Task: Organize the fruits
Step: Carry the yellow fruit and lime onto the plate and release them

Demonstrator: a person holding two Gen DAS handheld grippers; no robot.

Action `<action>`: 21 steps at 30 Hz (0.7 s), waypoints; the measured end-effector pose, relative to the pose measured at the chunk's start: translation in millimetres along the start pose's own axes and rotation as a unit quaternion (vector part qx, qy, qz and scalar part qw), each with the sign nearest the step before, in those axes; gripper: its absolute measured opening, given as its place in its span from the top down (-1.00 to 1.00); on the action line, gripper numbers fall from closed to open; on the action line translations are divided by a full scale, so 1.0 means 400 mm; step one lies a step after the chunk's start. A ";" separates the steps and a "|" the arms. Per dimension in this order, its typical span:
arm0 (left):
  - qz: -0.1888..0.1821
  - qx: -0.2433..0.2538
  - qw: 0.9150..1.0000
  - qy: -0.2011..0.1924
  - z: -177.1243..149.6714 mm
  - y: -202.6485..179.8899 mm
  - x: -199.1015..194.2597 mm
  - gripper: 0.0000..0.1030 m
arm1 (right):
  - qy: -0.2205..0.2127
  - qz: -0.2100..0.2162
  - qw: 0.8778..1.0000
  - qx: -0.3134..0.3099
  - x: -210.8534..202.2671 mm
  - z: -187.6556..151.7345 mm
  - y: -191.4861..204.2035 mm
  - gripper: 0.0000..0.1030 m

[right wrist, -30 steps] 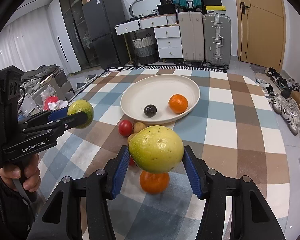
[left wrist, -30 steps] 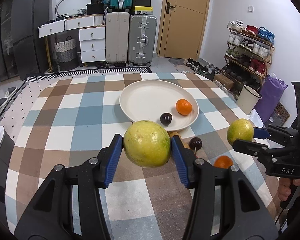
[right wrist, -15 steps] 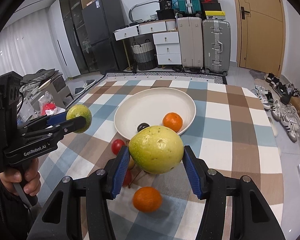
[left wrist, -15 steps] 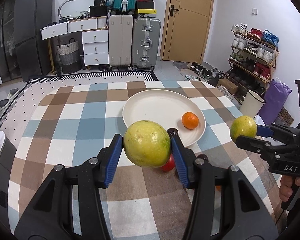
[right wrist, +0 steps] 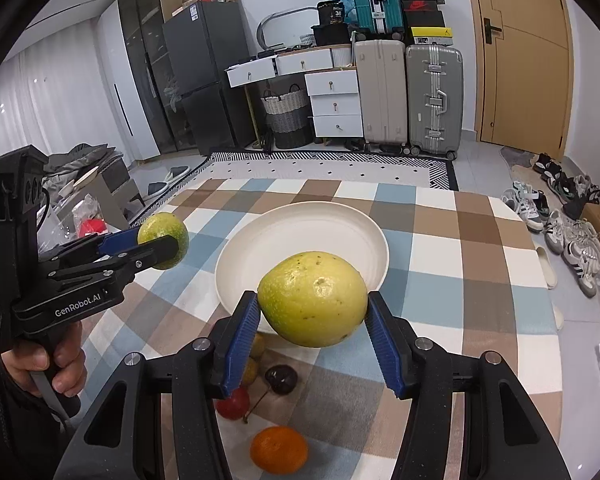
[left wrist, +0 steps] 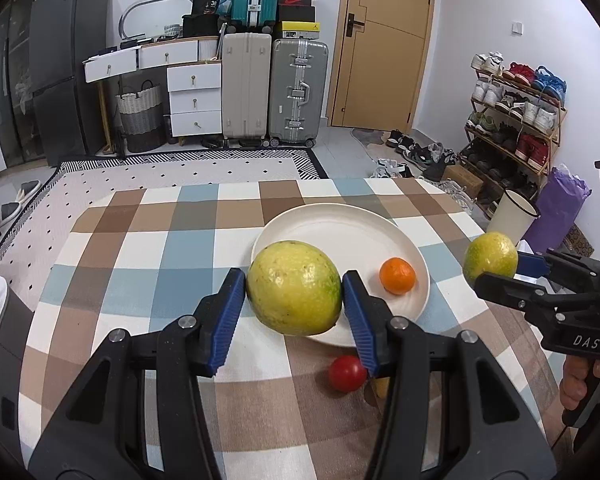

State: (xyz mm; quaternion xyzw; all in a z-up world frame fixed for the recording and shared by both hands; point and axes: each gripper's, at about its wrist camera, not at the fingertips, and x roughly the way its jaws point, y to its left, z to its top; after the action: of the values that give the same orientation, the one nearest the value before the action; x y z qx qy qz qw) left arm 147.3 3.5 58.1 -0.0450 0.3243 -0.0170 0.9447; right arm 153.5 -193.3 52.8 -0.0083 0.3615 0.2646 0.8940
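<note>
**Two green-yellow fruits being held above the plate**

A round, shallow cream plate (left wrist: 300, 224) is being seen on the desk (left wrist: 140, 248), which is covered by a checked cloth of brown, blue and white squares. One smooth orange mandarin (left wrist: 397, 275) is lying inside the plate. A speckled, oval green-yellow fruit (left wrist: 294, 288) is being clenched between the ribbed blue pads of the left hand-held gripper (left wrist: 294, 300), at the plate's near rim. A second green-yellow fruit (right wrist: 313, 298) is being grasped likewise by the right hand-held gripper (right wrist: 312, 320). On the cloth outside the plate, a glossy red fruit (left wrist: 347, 373), a dark cherry (right wrist: 281, 379) and another mandarin (right wrist: 279, 455) are lying.
</note>
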 end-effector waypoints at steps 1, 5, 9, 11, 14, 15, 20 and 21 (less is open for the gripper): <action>-0.001 -0.001 1.000 0.001 0.004 0.002 0.008 0.08 | 0.001 0.000 1.000 0.000 0.007 0.003 -0.002 -0.07; -0.002 -0.002 1.000 0.006 0.016 0.006 0.045 0.08 | 0.007 0.001 1.000 0.003 0.039 0.017 -0.012 -0.07; -0.002 -0.001 1.000 0.011 0.027 0.000 0.083 0.08 | 0.009 0.001 1.000 0.004 0.068 0.030 -0.021 -0.07; -0.002 0.002 1.000 0.014 0.033 -0.002 0.102 0.08 | 0.011 0.000 1.000 0.006 0.084 0.037 -0.027 -0.07; -0.002 0.005 1.000 0.016 0.040 -0.006 0.130 0.08 | 0.012 -0.002 1.000 0.009 0.101 0.046 -0.034 -0.07; -0.002 0.005 1.000 0.017 0.042 -0.007 0.138 0.08 | 0.012 -0.002 1.000 0.010 0.106 0.047 -0.036 -0.07; -0.001 0.006 1.000 0.023 0.049 -0.011 0.176 0.08 | 0.017 -0.002 1.000 0.014 0.141 0.057 -0.047 -0.07; -0.001 0.007 1.000 0.025 0.050 -0.012 0.184 0.08 | 0.018 -0.002 1.000 0.015 0.148 0.059 -0.048 -0.07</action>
State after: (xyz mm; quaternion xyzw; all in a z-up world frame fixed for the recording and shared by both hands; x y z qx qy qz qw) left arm 217.8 -4.2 29.4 -0.0386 0.3474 -0.0207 0.9367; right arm 213.2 -177.3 28.2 -0.0007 0.3813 0.2570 0.8880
